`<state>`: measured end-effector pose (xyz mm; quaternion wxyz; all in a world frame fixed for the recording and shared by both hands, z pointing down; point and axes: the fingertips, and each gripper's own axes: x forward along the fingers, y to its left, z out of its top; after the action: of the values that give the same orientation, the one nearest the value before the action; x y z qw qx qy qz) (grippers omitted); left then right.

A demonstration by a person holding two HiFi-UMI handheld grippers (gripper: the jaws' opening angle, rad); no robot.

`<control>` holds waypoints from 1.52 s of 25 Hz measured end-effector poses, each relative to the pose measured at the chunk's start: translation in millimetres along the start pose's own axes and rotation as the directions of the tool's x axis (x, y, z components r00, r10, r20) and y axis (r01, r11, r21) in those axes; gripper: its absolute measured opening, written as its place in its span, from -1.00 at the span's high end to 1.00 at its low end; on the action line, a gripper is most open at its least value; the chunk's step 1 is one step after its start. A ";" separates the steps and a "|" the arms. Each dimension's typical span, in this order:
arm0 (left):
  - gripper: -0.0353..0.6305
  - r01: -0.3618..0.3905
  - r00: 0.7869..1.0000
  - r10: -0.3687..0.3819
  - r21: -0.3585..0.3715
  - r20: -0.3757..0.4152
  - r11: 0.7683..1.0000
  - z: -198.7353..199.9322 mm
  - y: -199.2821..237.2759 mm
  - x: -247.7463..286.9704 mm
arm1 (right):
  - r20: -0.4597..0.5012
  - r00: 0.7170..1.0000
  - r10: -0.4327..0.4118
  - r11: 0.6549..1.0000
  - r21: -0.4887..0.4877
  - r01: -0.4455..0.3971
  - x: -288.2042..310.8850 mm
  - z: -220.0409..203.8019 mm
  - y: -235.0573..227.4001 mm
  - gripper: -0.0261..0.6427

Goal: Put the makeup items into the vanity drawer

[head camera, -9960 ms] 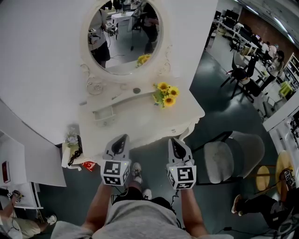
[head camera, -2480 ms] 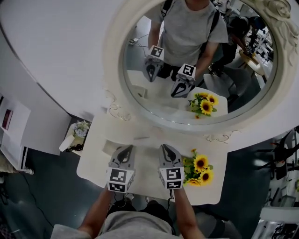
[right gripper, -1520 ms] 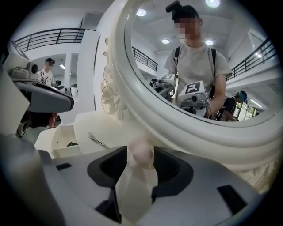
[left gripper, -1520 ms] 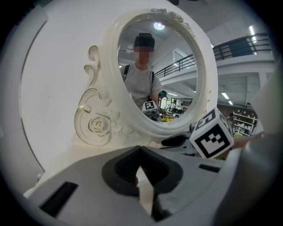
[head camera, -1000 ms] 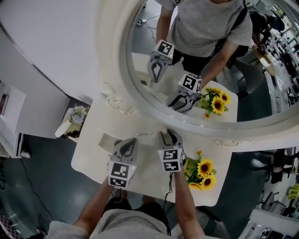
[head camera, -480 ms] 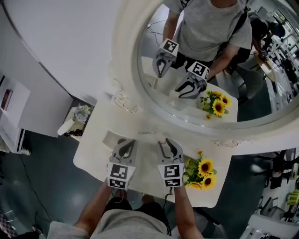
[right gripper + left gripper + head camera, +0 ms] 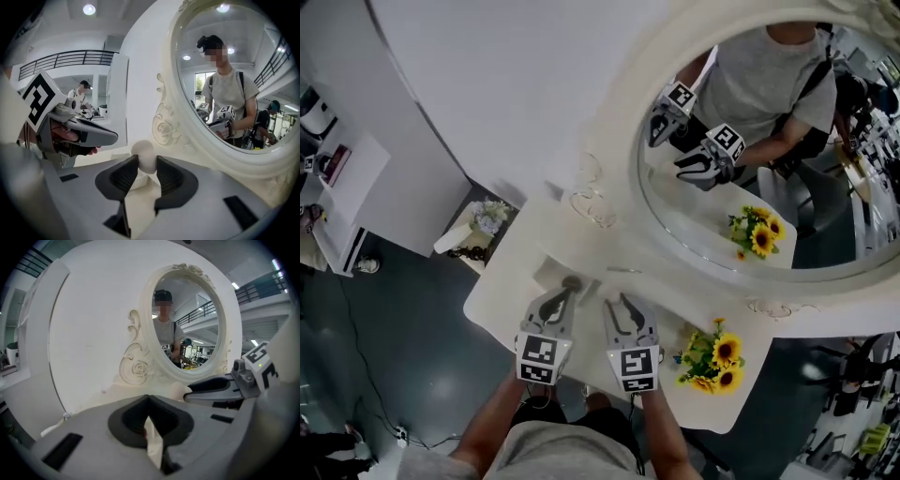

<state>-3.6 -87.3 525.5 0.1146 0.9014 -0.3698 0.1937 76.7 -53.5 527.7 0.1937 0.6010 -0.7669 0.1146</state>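
Note:
On the white vanity table (image 7: 502,305), a small drawer box (image 7: 542,274) stands at the left of the top. In the head view my left gripper (image 7: 566,287) reaches to it, tips at its right end. Its jaws (image 7: 149,427) are closed on a thin white item (image 7: 153,442) that I cannot name. My right gripper (image 7: 617,302) is just beside it, shut on a cream rounded makeup sponge (image 7: 143,152). That sponge (image 7: 179,390) also shows in the left gripper view. A thin stick (image 7: 623,270) lies on the top beyond the right gripper.
A big oval mirror (image 7: 750,169) rises behind the table and reflects the person and both grippers. Sunflowers (image 7: 717,361) stand at the table's right front. A low stand with a small plant (image 7: 483,220) is on the floor to the left.
Both grippers have shifted left along the tabletop, away from the sunflowers. The right one has drawn back from the thin stick, and the left one's tips now lie at the drawer box.

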 end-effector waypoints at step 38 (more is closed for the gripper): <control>0.89 -0.238 0.970 0.227 -0.157 -0.083 0.958 -88.1 87.2 -38.6 | -0.135 0.956 0.262 0.962 -0.043 -0.269 111.1 -45.9 95.4 0.47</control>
<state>-114.1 -93.6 593.4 0.1775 0.8323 -0.4842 0.2032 -30.7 -108.3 622.7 0.2436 0.4778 -0.8297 0.1548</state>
